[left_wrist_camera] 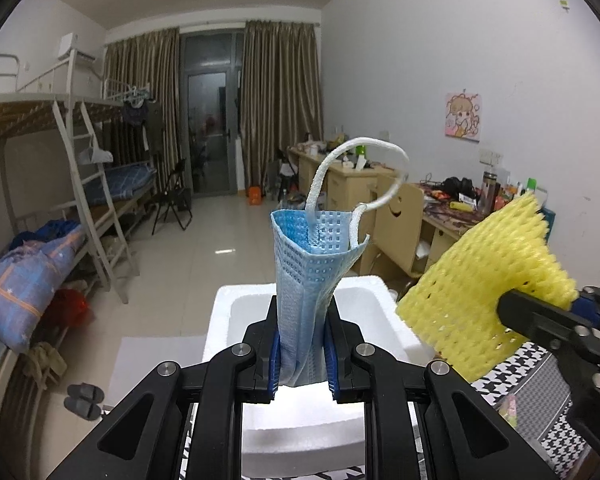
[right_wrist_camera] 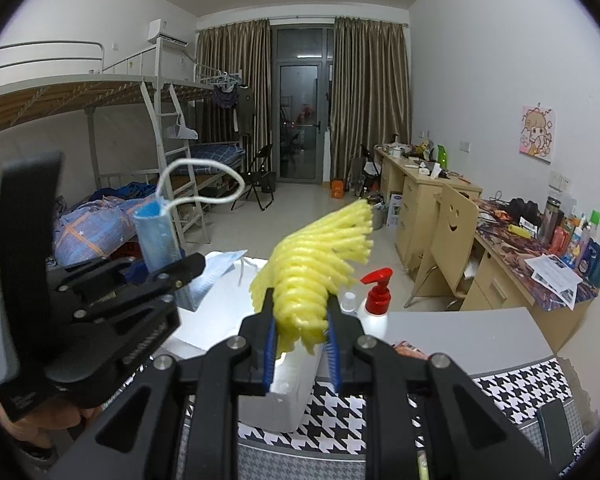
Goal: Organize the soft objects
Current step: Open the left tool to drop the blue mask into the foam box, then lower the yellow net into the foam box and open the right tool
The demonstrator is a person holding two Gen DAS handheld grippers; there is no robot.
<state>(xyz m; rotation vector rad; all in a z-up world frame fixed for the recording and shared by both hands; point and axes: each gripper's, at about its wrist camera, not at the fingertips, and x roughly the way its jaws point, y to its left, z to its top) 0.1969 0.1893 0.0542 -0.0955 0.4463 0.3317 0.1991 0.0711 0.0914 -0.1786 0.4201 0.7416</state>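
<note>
Blue mask (left_wrist_camera: 308, 280), yellow net (left_wrist_camera: 476, 280): unlabelled.

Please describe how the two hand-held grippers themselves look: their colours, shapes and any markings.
Both are alike. The left gripper and the right gripper have matte black angular linkage arms with triangular cut-outs, joined by round silver pivot pins. Each finger carries a ribbed blue pad. From the right wrist view, the left gripper's side bears faint embossed lettering, unreadable. No cables show.
</note>
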